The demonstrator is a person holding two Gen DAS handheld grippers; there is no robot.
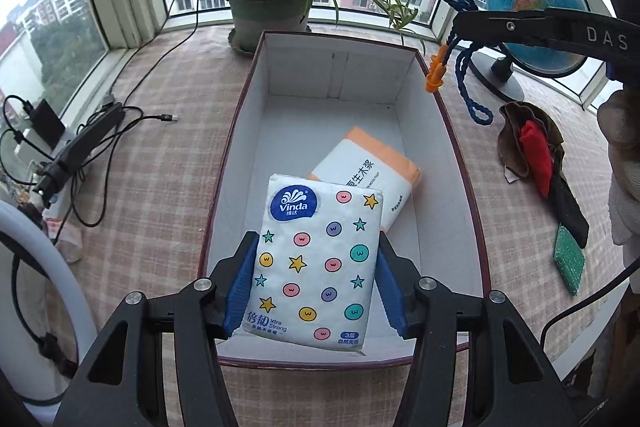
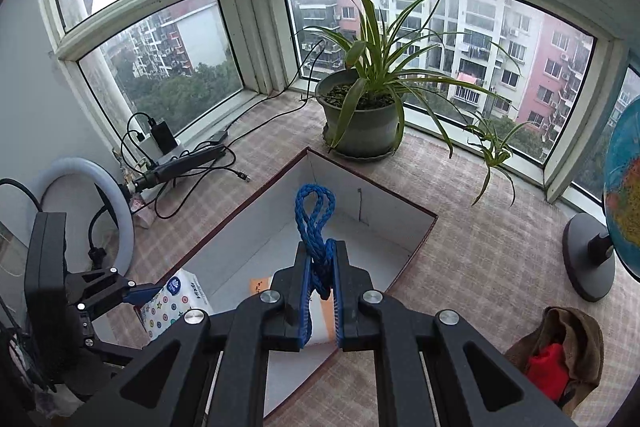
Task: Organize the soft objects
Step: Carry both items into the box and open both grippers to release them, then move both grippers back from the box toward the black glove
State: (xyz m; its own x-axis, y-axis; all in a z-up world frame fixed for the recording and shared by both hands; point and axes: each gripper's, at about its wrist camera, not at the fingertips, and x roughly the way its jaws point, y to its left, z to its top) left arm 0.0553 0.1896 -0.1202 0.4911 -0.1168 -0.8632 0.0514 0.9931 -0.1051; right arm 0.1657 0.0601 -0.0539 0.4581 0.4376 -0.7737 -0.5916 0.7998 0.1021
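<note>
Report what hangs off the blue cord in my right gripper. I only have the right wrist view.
Observer: An orange earplug dangles from the blue cord that the right gripper pinches. In the left wrist view it shows near the box rim.
Operator: Check the left grip.
Observer: The left gripper has both blue pads pressed on the sides of the Vinda tissue pack.
Operator: List what lies outside the box, past the brown cloth.
Observer: A black cloth and a green scouring pad lie on the tablecloth.
</note>
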